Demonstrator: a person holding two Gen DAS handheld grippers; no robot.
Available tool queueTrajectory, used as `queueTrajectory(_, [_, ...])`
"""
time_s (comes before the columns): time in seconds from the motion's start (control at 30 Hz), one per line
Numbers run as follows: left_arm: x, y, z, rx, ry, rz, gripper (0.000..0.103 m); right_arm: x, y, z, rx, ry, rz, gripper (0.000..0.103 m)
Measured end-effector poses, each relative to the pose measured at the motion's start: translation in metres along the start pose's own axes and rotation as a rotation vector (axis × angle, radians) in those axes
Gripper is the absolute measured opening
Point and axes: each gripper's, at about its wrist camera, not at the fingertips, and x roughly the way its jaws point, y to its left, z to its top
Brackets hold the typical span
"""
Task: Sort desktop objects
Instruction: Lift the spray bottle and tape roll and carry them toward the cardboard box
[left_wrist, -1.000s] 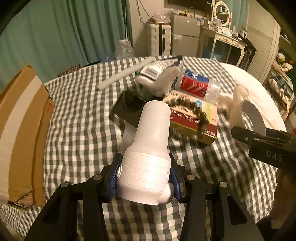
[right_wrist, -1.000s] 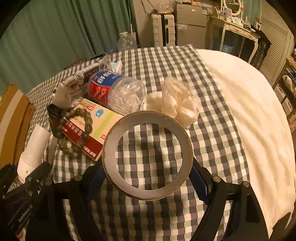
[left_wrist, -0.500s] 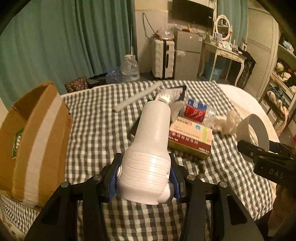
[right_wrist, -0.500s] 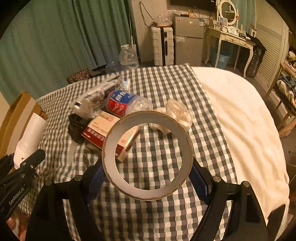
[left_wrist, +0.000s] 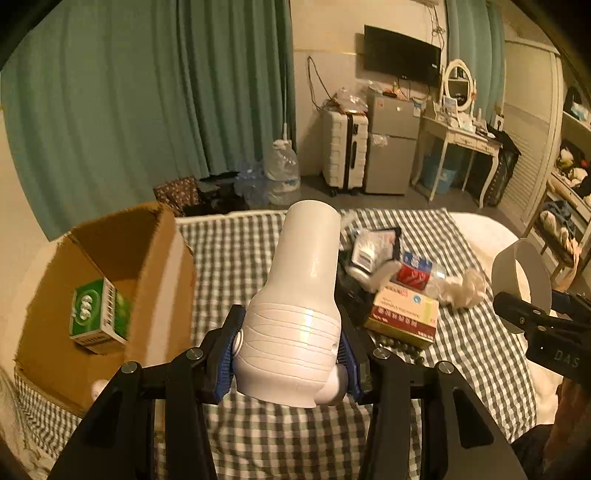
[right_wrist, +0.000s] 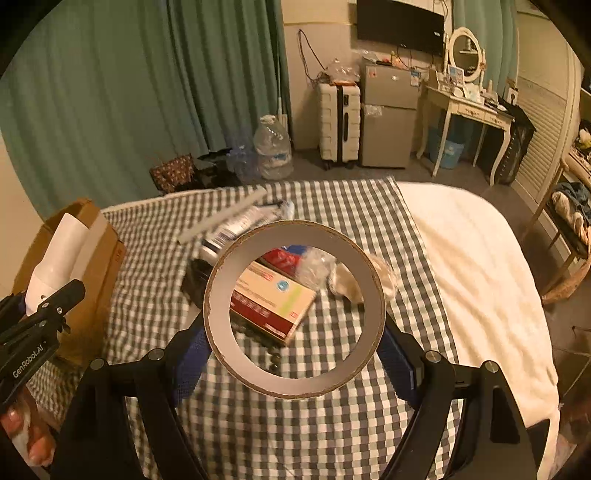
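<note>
My left gripper (left_wrist: 290, 354) is shut on a white plastic bottle-shaped object (left_wrist: 299, 295), held above the checked cloth, right of an open cardboard box (left_wrist: 155, 266) with a green carton (left_wrist: 99, 314) inside. My right gripper (right_wrist: 293, 350) is shut on a tape ring (right_wrist: 221, 295), held above the cloth; the ring also shows in the left wrist view (left_wrist: 506, 266). A pile lies on the cloth: a red and cream medicine box (right_wrist: 273, 299), a plastic bottle with a red label (left_wrist: 417, 271), a bead bracelet (left_wrist: 402, 347), crumpled plastic (left_wrist: 467, 288).
The checked cloth (right_wrist: 332, 424) covers a bed with a white blanket (right_wrist: 476, 266) on the right. A grey stick (right_wrist: 221, 219) and a wrapped packet (left_wrist: 369, 247) lie at the far side of the pile. Furniture and a water jug stand beyond.
Both grippers have risen and pulled back from the pile with their objects. The cardboard box with the green carton has come into view at the left.
</note>
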Motion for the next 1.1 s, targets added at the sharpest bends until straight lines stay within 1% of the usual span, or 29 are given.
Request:
queueTrajectory(0.1, [-0.008,0.008,0.006,-0.01,-0.02,0.008,0.048,-0.007,0.008,0.007,-0.001,-0.023,-0.002,0.082])
queueTrajectory(0.33, [-0.029,0.022,0.014,-0.01,-0.074,0.025,0.048,-0.024,0.032,0.019,-0.049,-0.066,-0.018,0.082])
queueTrajectory(0.67, [-0.053,0.05,0.025,-0.021,-0.127,0.054,0.048,-0.043,0.05,0.033,-0.031,-0.131,0.004,0.082])
queueTrajectory(0.8, [-0.062,0.064,0.031,-0.037,-0.146,0.068,0.048,-0.055,0.064,0.041,-0.054,-0.17,-0.006,0.082])
queueTrajectory(1.0, [-0.072,0.078,0.033,-0.033,-0.167,0.089,0.048,-0.065,0.084,0.05,-0.062,-0.214,0.021,0.082])
queueTrajectory(1.1, [-0.074,0.084,0.032,-0.038,-0.167,0.097,0.048,-0.065,0.094,0.05,-0.065,-0.219,0.035,0.082])
